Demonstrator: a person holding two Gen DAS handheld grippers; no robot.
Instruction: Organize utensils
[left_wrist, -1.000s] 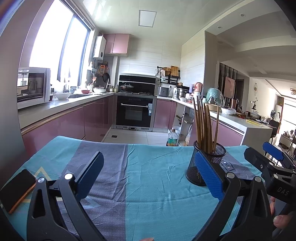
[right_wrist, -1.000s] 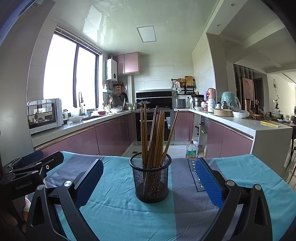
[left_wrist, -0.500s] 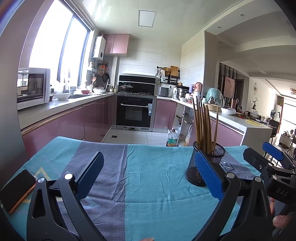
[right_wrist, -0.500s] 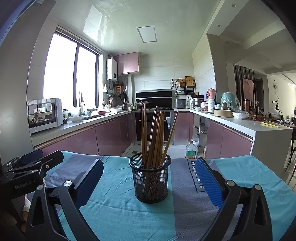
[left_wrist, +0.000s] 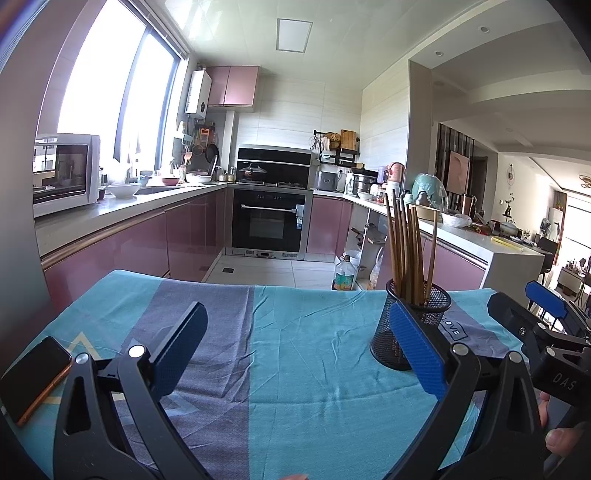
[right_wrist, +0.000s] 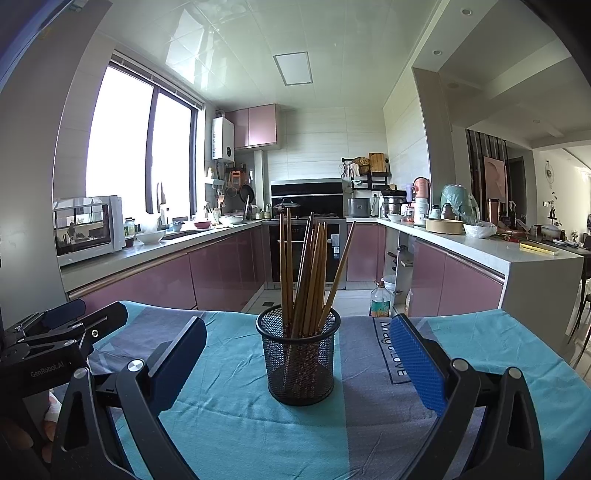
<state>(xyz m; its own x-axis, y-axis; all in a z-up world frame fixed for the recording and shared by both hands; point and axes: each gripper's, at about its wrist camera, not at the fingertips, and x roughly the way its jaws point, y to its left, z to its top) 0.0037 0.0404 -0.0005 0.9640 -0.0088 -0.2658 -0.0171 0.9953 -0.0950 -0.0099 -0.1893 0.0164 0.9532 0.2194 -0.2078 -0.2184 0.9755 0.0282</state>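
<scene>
A black mesh cup (right_wrist: 298, 360) stands on the teal and grey cloth (right_wrist: 240, 424), holding several brown chopsticks (right_wrist: 308, 273) upright. My right gripper (right_wrist: 295, 354) is open and empty, its jaws wide on either side of the cup, a little in front of it. In the left wrist view the cup (left_wrist: 400, 328) is to the right, partly behind my right-hand pad. My left gripper (left_wrist: 295, 347) is open and empty over the cloth (left_wrist: 295, 350). Each gripper shows at the edge of the other's view.
A phone (left_wrist: 31, 376) with an orange edge lies on the cloth at the far left. Kitchen counters, an oven (left_wrist: 271, 221) and a microwave (left_wrist: 62, 173) stand beyond the table's far edge. A bottle (right_wrist: 380, 302) stands on the floor.
Both grippers have barely drifted; the cup and chopsticks stand as before.
</scene>
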